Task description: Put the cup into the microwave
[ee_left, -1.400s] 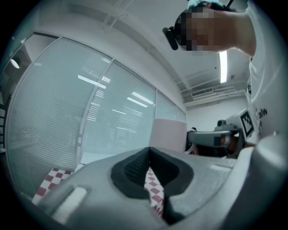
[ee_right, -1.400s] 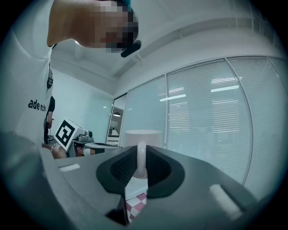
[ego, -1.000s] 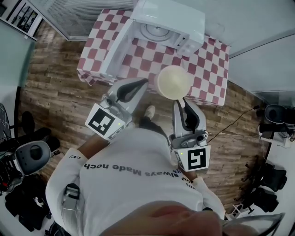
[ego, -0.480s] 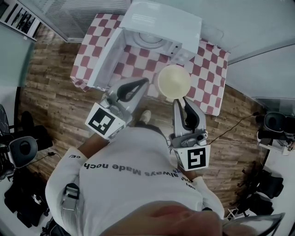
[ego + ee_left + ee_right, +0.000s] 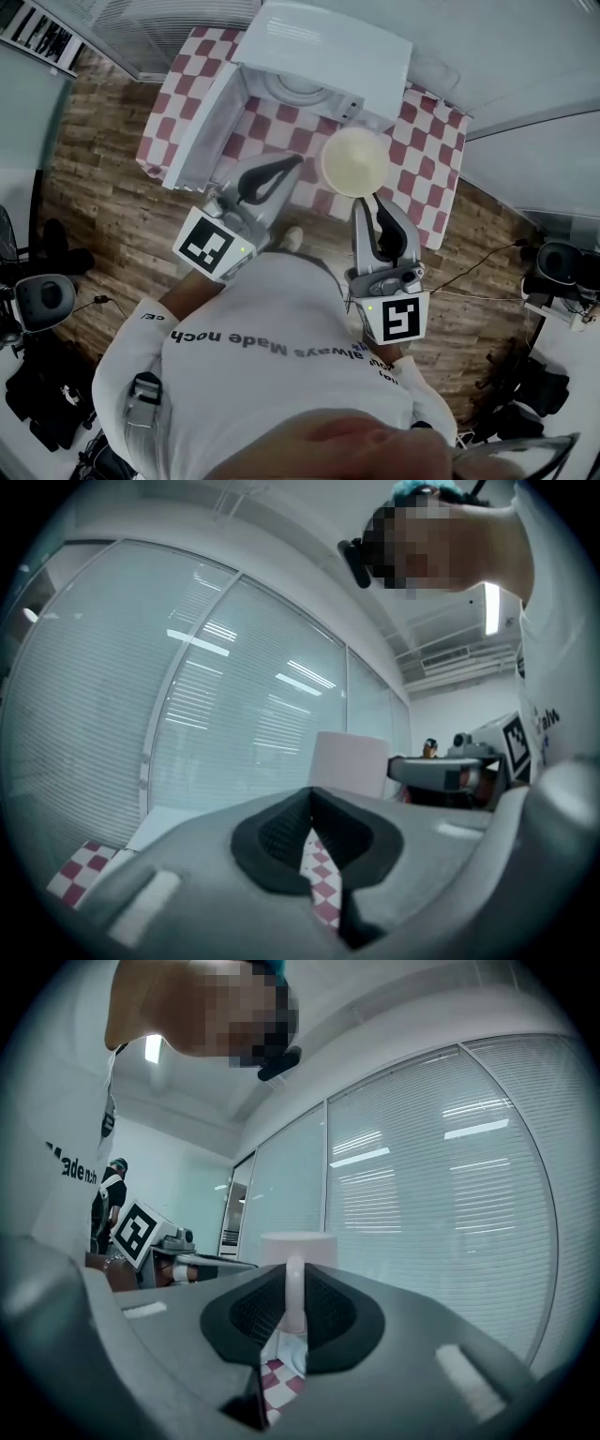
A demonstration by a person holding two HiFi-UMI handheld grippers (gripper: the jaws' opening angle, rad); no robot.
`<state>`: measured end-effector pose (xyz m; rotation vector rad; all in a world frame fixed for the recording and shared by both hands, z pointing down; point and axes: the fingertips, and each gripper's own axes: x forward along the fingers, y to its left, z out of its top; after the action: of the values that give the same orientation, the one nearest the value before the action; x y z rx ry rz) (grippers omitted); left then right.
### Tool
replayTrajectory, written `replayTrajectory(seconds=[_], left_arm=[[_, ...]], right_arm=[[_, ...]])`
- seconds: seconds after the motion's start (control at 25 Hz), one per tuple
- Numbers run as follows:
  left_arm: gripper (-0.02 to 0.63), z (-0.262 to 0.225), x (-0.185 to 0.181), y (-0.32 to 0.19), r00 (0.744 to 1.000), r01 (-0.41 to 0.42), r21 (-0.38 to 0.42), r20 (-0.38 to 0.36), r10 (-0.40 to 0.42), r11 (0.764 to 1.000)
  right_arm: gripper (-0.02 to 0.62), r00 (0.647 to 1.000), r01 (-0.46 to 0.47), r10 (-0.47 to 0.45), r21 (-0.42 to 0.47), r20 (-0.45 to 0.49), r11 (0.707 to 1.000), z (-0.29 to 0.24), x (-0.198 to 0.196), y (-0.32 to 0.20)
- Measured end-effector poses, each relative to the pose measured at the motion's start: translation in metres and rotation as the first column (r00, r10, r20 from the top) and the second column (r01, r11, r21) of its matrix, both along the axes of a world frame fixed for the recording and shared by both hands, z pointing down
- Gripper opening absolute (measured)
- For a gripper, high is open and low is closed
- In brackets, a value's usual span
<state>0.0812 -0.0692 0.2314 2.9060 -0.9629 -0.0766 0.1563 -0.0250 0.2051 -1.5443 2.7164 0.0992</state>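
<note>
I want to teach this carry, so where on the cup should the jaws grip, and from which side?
Grip the handle, coming from the side facing the person, as the right gripper does now. The thin upright handle fits between the jaws and leaves the cup upright, mouth up.

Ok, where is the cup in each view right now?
Head view: the cup upper centre, at the tip of the right claw, over the checked cloth.
Left gripper view: the pale cylinder right of centre, beyond the shut left claw.
Right gripper view: centre, its handle pinched in the claw.
Shared landmark: the checked cloth, low between the jaws in both gripper views.
</note>
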Motion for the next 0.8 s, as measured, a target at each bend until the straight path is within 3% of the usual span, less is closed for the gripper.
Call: replayTrajectory(seconds=[0.52, 0.8], left_arm=[[0.003, -0.005, -0.025, -0.043, 1.000, -0.002, -0.004, -0.014, 0.002, 1.000], [0.003, -0.015, -0.046, -0.063, 0.999, -0.035, 0.014, -0.014, 0.035, 0.999]], right_arm=[[0.041, 1.000, 0.020, -0.020, -0.002, -0.015, 1.000, -0.002, -0.026, -0.043], [0.041, 1.000, -0.020, 0.020, 0.007, -0.014, 1.000, -0.010, -0.048, -0.061]])
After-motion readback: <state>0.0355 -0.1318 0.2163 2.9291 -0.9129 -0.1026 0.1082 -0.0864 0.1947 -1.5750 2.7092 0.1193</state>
